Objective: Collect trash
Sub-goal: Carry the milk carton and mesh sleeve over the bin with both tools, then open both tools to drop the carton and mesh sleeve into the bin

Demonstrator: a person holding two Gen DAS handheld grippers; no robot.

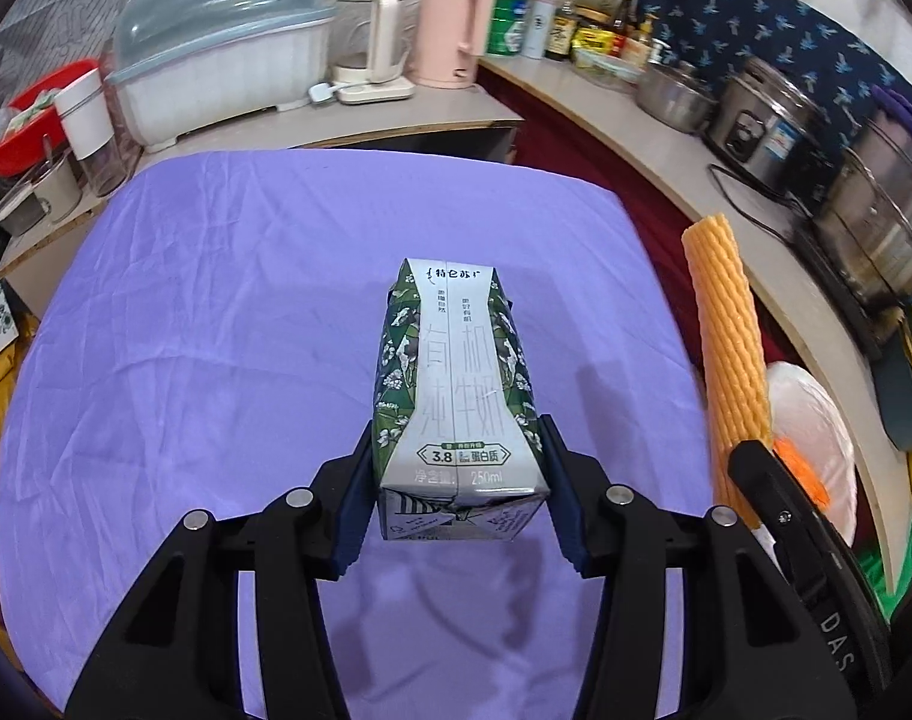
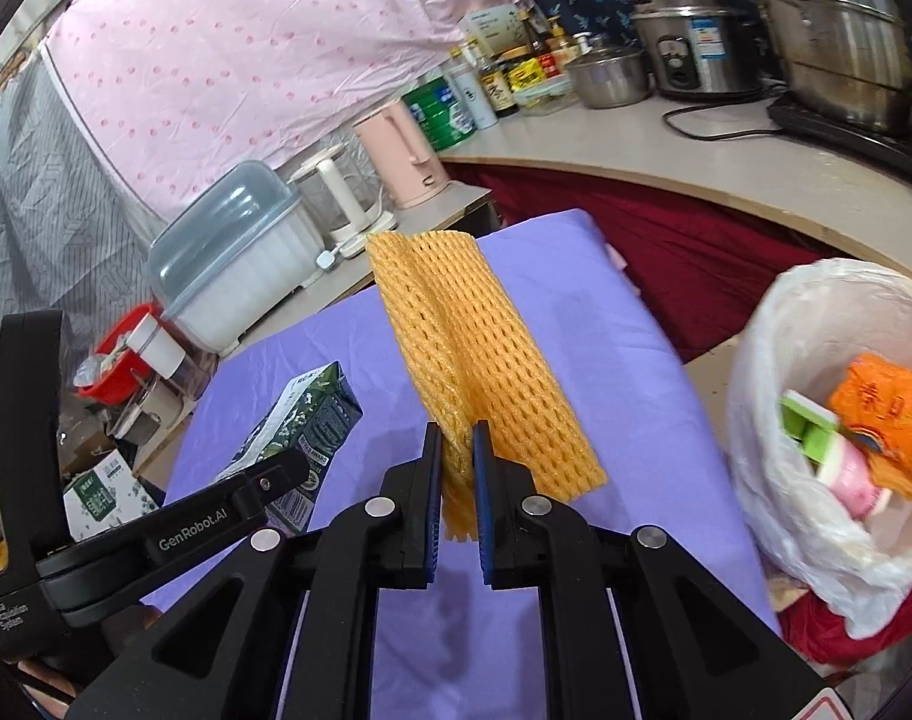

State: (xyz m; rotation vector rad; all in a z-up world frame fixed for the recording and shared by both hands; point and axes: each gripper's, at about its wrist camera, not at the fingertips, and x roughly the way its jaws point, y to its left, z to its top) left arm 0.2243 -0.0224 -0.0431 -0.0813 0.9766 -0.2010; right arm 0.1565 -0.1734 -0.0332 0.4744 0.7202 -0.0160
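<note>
Both grabs look solid, so I'd just carry each piece over the bin mouth before letting go. The left gripper (image 1: 459, 492) is clamped about half-wide on the milk carton (image 1: 456, 384), held up off the purple cloth (image 1: 216, 330). The right gripper (image 2: 457, 498) is pinched nearly closed on the orange foam net (image 2: 474, 354). The lined trash bin (image 2: 756, 396) sits just right of the table, already holding wrappers.

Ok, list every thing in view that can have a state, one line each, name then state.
left gripper: shut on the milk carton
milk carton: sealed-looking, lifted off the purple cloth
right gripper: shut on the foam net
foam net: flattened, held up, sticking out ahead of the fingers
bin bag: open, partly filled with wrappers
dish rack: lid closed
</note>
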